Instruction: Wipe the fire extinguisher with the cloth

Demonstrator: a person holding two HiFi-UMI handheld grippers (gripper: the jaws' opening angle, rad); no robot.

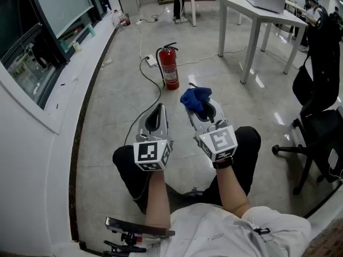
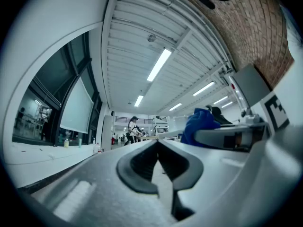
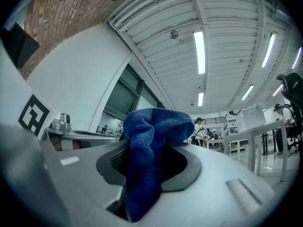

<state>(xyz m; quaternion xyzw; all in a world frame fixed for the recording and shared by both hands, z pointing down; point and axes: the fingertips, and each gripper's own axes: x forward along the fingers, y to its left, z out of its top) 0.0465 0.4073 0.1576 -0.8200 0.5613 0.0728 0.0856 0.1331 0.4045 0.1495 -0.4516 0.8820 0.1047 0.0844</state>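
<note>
A red fire extinguisher (image 1: 169, 68) stands upright on the floor ahead, with a black hose and handle on top. My right gripper (image 1: 199, 107) is shut on a blue cloth (image 1: 195, 98), which bunches out past the jaws (image 3: 150, 141). It is short of the extinguisher and slightly to its right. My left gripper (image 1: 156, 115) is beside it, shut with nothing held; in the left gripper view its jaws meet (image 2: 158, 162) and the blue cloth (image 2: 199, 123) shows to the right. Both gripper views point up toward the ceiling, so the extinguisher is not in them.
A black cable (image 1: 150, 84) runs across the floor by the extinguisher to a white socket (image 1: 151, 61). A white table (image 1: 257, 15) stands at the back right, a black office chair (image 1: 316, 127) at the right, a white windowed ledge (image 1: 59, 74) along the left. A person walks far off.
</note>
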